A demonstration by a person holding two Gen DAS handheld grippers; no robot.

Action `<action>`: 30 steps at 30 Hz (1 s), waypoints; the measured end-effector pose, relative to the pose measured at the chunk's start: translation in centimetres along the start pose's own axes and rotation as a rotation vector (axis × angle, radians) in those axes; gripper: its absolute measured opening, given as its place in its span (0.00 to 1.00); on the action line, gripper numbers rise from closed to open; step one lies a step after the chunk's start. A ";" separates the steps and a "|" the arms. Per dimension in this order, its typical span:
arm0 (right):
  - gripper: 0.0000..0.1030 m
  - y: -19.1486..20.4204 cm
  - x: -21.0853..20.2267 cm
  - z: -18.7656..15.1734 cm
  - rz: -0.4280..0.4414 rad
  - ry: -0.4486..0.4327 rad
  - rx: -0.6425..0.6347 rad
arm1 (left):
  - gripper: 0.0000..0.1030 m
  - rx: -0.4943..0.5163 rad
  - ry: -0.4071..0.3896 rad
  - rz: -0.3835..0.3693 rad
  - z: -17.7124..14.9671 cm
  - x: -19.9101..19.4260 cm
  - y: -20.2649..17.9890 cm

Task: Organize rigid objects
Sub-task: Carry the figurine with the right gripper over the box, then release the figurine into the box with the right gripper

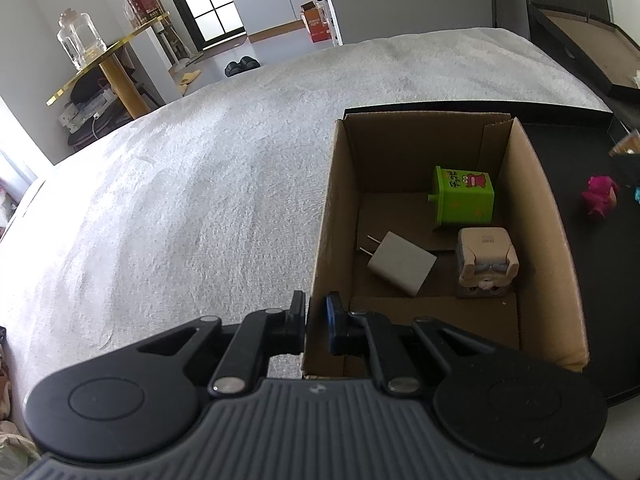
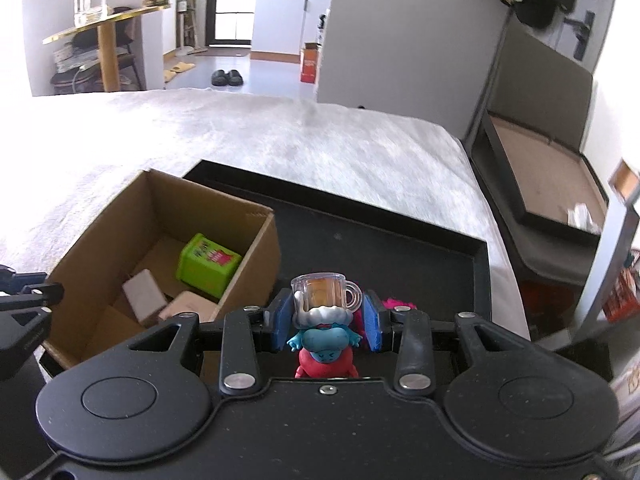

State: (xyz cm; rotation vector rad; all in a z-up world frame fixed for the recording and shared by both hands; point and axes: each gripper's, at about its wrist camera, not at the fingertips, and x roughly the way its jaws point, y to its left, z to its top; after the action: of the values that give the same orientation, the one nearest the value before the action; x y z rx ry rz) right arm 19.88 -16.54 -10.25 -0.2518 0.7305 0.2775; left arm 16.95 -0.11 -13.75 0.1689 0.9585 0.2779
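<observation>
My left gripper (image 1: 316, 308) is shut on the near left wall of an open cardboard box (image 1: 328, 220). Inside the box lie a green cube toy (image 1: 464, 196), a white plug charger (image 1: 400, 262) and a beige cube figure (image 1: 486, 262). In the right wrist view, my right gripper (image 2: 330, 320) is shut on a blue and red figurine (image 2: 324, 340) with a white hat and a clear mug on top. It is held above the black tray (image 2: 380, 240), to the right of the box (image 2: 100, 232). A pink toy (image 2: 396, 304) lies on the tray behind the right finger.
The box and tray rest on a white fuzzy bed cover (image 1: 200, 180). A second black tray with a brown base (image 2: 540, 168) stands off the bed's right side. A gold shelf with a glass jar (image 1: 80, 44) stands far left.
</observation>
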 end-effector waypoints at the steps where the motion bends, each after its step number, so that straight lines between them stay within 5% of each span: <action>1: 0.35 0.2 0.0 0.2 0.001 -0.004 -0.007 | 0.09 -0.001 0.000 -0.001 0.0 0.0 0.0; 25: 0.36 6.1 1.1 3.5 0.144 -0.082 -0.178 | 0.09 -0.048 0.015 -0.047 0.2 0.4 1.2; 30: 0.45 6.2 1.0 3.4 0.117 -0.088 -0.183 | 0.09 -0.044 0.009 -0.048 0.3 0.3 1.2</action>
State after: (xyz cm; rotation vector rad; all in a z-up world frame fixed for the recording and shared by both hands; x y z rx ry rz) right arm 20.65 -9.53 -9.33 -0.3684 0.6347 0.4646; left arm 17.14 1.11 -13.54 0.1048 0.9636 0.2555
